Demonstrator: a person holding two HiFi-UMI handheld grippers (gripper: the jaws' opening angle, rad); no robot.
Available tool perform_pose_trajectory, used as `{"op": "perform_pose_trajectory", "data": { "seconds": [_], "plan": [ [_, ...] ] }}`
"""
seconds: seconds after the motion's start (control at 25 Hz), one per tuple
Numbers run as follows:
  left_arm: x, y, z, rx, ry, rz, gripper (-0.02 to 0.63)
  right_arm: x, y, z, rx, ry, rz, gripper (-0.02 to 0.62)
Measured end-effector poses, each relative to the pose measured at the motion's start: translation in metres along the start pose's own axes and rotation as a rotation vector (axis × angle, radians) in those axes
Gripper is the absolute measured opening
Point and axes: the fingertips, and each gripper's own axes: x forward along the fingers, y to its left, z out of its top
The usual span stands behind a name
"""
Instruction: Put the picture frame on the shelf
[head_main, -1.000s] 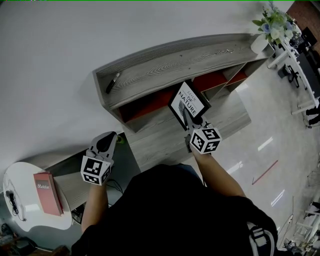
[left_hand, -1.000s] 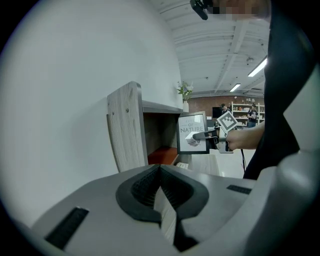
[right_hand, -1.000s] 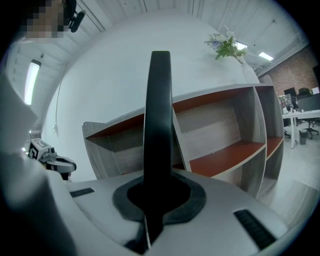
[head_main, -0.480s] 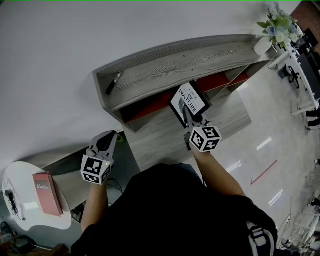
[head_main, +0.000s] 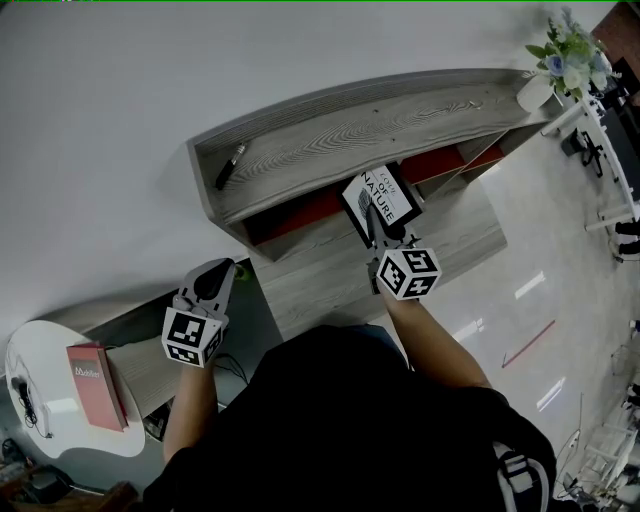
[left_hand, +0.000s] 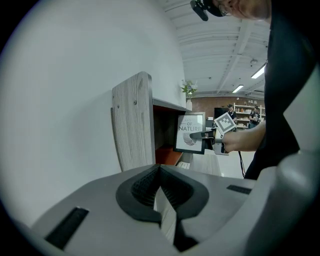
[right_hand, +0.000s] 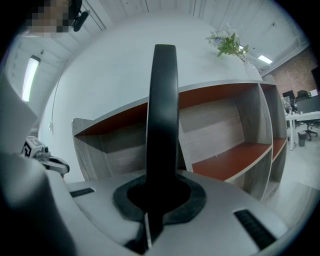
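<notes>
Presently the picture frame (head_main: 381, 200) is gripped upright, edge-on, in the clenched right claw (head_main: 380, 228), just before the shelf (head_main: 330, 135) and its red-floored compartments; the left claw (head_main: 218, 275) is closed on nothing, near left.

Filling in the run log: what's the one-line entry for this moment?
right gripper: shut on picture frame | picture frame: upright, held before shelf, not set down | left gripper: shut, empty

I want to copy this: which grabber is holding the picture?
The right gripper: its jaws are clamped on the picture frame, held up in front of the shelf. The left gripper is closed on nothing, off to the side.
</notes>
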Motion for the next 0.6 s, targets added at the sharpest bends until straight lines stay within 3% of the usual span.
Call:
{"op": "perform_pose_trajectory", "data": {
  "seconds": [0.6],
  "plan": [
    [0.001, 0.005, -0.003, -0.004, 0.008, 0.001, 0.020, 0.016, 0.003, 0.001, -0.048, -0.038, -0.053, 0.023]
  ]
}}
